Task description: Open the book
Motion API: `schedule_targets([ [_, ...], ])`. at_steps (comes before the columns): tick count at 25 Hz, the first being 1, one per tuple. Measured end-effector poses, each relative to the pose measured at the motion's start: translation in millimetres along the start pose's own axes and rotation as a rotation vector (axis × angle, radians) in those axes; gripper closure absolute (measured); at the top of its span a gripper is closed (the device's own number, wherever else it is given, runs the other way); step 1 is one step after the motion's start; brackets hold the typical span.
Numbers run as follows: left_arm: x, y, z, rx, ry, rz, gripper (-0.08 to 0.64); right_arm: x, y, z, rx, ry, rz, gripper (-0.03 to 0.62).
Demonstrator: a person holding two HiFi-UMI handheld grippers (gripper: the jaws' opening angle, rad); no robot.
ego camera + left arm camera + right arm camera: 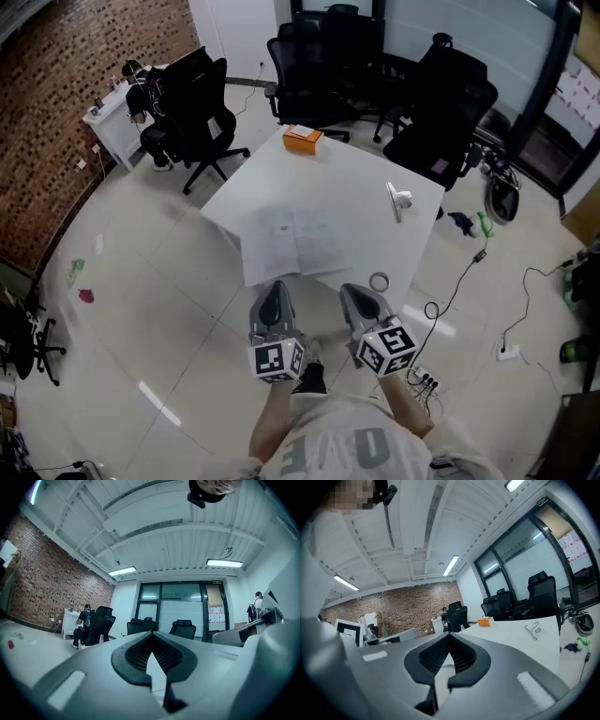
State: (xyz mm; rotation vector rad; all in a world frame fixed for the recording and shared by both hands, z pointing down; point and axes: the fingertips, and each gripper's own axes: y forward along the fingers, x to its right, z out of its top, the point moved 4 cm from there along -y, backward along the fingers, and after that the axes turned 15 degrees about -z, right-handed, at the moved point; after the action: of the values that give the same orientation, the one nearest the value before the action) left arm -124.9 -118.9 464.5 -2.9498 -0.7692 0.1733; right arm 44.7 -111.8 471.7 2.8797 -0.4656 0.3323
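The right gripper (450, 637) is seen with its jaws closed together, and nothing is held between them. Beyond them a white tabletop (511, 637) is shown. An orange box (485, 621) is placed near the tabletop's far edge, and a silver metal clip (533, 629) is laid nearer its right edge, well apart from the box. Behind the table, black office chairs (541, 595) are ranged before a glass wall (525, 550). A brick wall (403, 604) is seen to the left.
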Motion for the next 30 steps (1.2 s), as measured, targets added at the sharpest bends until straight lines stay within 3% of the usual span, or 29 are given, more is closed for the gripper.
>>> schedule_targets([
  [6,86,-87,1,0.031,0.014,0.006,0.546,3,-120,-36,-0.009,-0.02,0.031,0.589],
  [11,139,-141,15,0.023,0.03,0.026,0.546,-16,-193,-41,-0.006,-0.048,0.077,0.589],
  [19,181,-194,27,0.021,0.033,0.024,0.546,-32,-252,-36,0.026,-0.026,0.065,0.589],
  [30,210,-238,20,-0.007,-0.004,-0.004,0.546,-46,-294,-59,-0.013,-0.021,0.032,0.591],
])
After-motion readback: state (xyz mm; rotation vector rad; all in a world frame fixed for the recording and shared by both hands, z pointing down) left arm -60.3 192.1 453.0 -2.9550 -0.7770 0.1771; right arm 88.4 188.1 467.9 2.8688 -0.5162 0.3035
